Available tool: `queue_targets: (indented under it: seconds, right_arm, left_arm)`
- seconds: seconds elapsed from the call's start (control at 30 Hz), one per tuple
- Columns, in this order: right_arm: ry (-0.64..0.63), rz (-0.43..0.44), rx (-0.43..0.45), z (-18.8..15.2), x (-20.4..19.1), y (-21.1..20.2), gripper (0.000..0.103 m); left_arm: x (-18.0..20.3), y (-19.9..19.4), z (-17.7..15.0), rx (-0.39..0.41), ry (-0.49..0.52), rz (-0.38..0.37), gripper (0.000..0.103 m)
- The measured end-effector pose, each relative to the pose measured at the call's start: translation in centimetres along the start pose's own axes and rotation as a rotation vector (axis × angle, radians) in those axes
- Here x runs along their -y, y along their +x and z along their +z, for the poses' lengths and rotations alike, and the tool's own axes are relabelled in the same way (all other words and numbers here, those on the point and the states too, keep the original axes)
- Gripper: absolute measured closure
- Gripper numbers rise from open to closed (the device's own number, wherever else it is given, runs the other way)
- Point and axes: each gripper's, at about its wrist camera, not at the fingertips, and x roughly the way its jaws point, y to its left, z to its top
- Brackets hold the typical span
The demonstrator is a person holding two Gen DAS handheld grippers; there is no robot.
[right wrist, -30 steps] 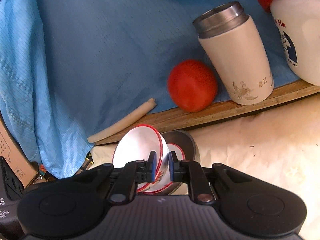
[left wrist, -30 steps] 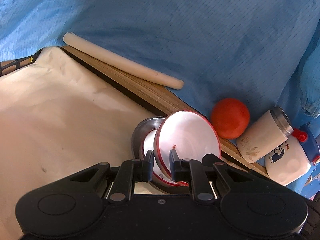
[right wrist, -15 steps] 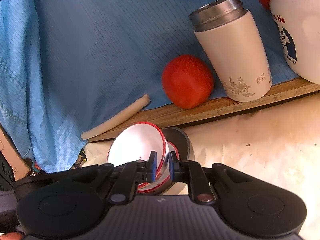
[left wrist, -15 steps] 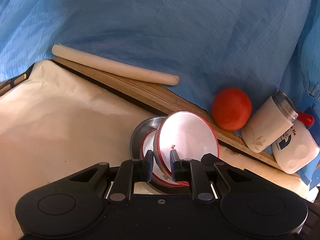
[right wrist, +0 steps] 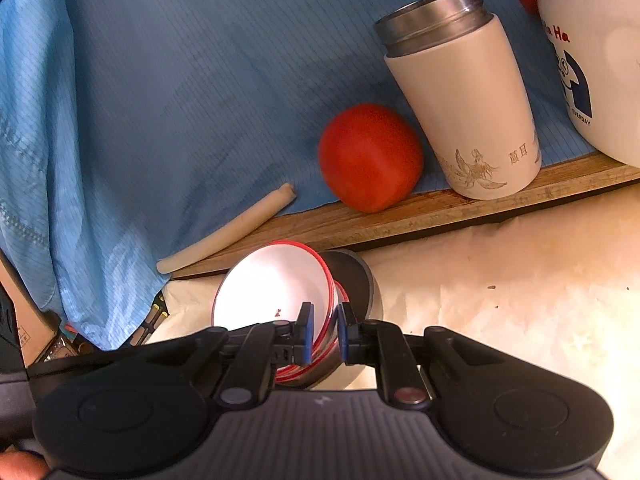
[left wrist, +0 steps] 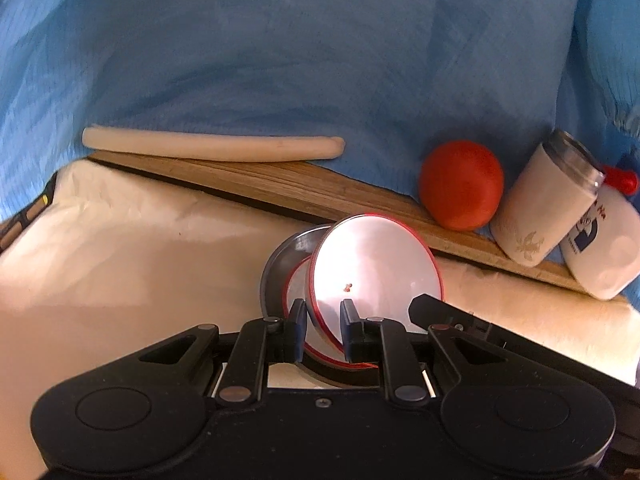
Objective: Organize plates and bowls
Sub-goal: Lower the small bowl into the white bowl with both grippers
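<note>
My left gripper (left wrist: 323, 330) is clamped on the near rim of the white red-rimmed bowl (left wrist: 374, 268): one pad inside the bowl, the other outside, both pressing on the wall. Bowl is tilted steeply, mouth facing right and toward me in the left wrist view. Behind it, a second red-rimmed bowl (left wrist: 298, 284) sits nested in a steel bowl (left wrist: 276, 268); the held bowl leans against/partly into that stack. Exact contact pt hidden by my fingers.

My right gripper (right wrist: 323, 334) is pinched tight on the rim of the stack from the opp. side; its pads straddle the red rims and the wall of the steel bowl (right wrist: 358, 280). Which rim it bears on, I can't tell. In this view the tilted bowl (right wrist: 272, 284) opens to the left and up.

Stack rests on cream paper (left wrist: 120, 264), near the wooden board (left wrist: 280, 186). On the board, well apart from the bowls: pale stick (left wrist: 212, 148), red ball (left wrist: 460, 186), cream tumbler (right wrist: 460, 108), white bottle (right wrist: 596, 76). Blue cloth (left wrist: 320, 60) behind.
</note>
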Motion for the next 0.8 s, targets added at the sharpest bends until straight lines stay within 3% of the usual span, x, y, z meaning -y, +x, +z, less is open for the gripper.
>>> queue_targets:
  seconds: [0.47,0.8]
  right_arm:
    - [-0.022,0.027,-0.003,0.1,-0.1,-0.5,0.089]
    - [-0.018,0.034,0.004,0.2,0.2,-1.1,0.087]
  left_arm:
    - [0.2,0.8,0.5,-0.054,0.08,0.059,0.081]
    - [0.1,0.8,0.2,-0.05,0.079,0.038,0.077]
